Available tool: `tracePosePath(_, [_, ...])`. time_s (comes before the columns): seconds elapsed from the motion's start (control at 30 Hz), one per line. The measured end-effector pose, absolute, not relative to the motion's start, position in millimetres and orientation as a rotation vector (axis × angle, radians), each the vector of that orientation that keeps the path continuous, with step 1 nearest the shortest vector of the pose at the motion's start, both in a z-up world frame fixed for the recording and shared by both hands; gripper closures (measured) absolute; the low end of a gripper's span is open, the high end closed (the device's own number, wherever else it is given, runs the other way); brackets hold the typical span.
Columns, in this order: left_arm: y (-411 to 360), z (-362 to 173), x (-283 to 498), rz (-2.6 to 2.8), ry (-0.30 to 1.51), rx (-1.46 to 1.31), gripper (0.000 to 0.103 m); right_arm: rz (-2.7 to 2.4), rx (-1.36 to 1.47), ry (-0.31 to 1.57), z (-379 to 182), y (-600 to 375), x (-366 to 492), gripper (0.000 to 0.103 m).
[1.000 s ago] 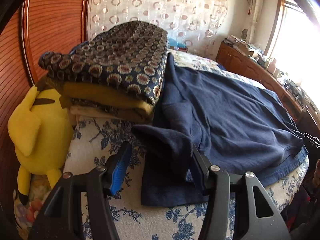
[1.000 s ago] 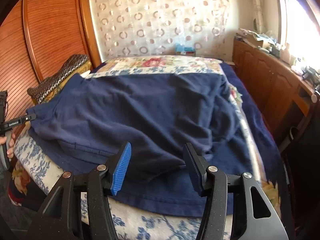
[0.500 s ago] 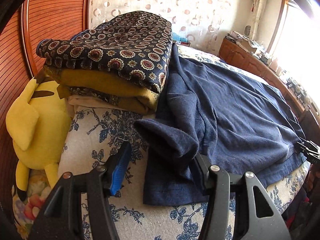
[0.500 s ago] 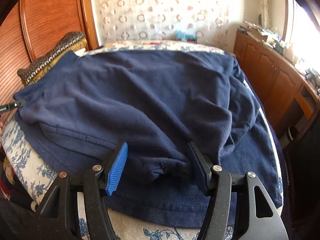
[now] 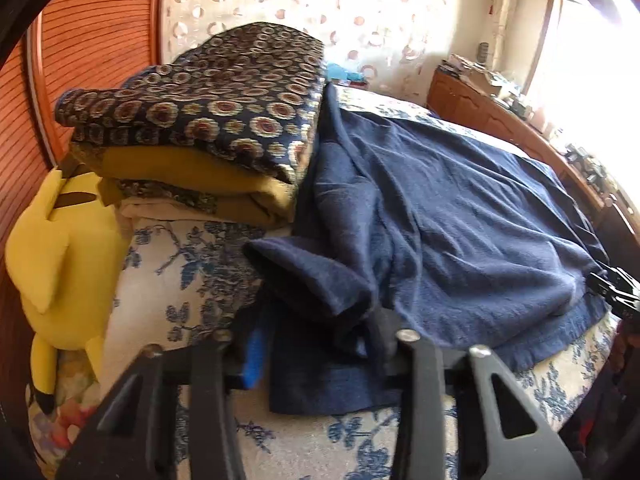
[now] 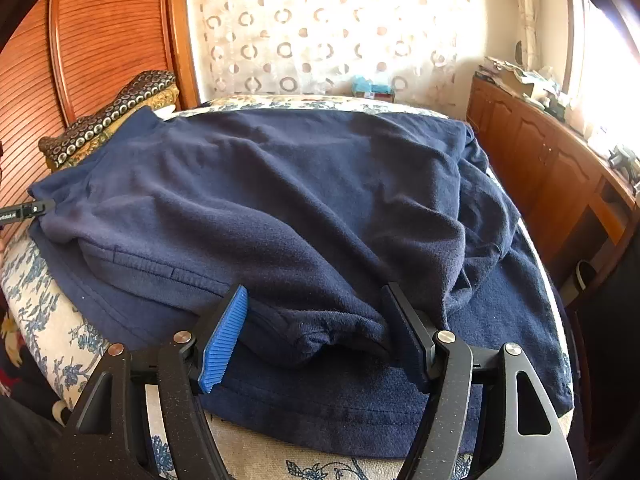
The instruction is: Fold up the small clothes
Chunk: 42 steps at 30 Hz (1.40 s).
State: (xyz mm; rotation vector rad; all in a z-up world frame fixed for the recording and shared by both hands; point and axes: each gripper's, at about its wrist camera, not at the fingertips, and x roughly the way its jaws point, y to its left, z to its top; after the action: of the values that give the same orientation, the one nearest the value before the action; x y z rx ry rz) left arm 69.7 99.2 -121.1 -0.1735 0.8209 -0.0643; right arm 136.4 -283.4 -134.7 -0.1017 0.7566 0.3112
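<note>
On the bed, over a blue-flowered white cover (image 5: 188, 280), a navy garment (image 6: 304, 200) lies spread out, part of it doubled back over itself so that a lower layer with a stitched hem shows along the near edge. At the garment's left corner the left gripper (image 5: 320, 344) is closing — a bunched fold of the navy cloth sits between its jaws, though the blur there keeps me from saying whether the pads already press on it. At the near edge, further right, the right gripper (image 6: 320, 336) stands fairly wide and is opening; a rumpled roll of the same cloth lies between its blue pad (image 6: 222, 340) and its black one, touching the black pad and just beside the blue. Against the garment's far-left side sits a stack of folded fabrics (image 5: 208, 132) — dark medallion print on top, mustard beneath. A yellow plush toy (image 5: 52, 256) leans at the bed's left edge by the wooden slatted panel (image 5: 92, 36). A wooden cabinet (image 6: 552, 168) runs along the right wall.
</note>
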Motion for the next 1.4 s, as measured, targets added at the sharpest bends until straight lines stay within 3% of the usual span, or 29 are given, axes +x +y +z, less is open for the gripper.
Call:
tracePosePath(0.07, [93, -119, 71, -0.114, 0.827, -0.159, 0.094, 0.317, -0.104, 0.757, -135, -284, 136, 0.032])
tracePosePath(0.13, [85, -113, 70, -0.151, 0.811, -0.132, 0.099, 0.321, -0.112, 0.767, -134, -283, 135, 0.032])
tracePosePath(0.17, [82, -108, 70, -0.167, 0.798, -0.135, 0.1, 0.322, -0.124, 0.77, -134, -283, 134, 0.033])
tracePosePath(0.27, [71, -89, 68, -0.225, 0.74, -0.163, 0.1, 0.335, -0.118, 0.771, -131, -285, 131, 0.047])
tracePosePath(0.43, [35, -50, 75, -0.309, 0.654, -0.132, 0.101, 0.325, -0.066, 0.73, -110, -306, 120, 0.053])
tracePosePath(0.67, [-35, -1, 99, -0.478, 0.567, -0.097, 0.101, 0.255, -0.054, 0.662, -82, -346, 103, 0.053])
tracePosePath(1.1, [-175, 53, 132, -0.703, 0.528, 0.061, 0.101, 0.19, 0.009, 0.654, -84, -392, 91, 0.053])
tracePosePath(1.4, [-244, 57, 140, -0.758, 0.566, 0.12, 0.097, 0.186, 0.053, 0.647, -86, -412, 84, 0.053])
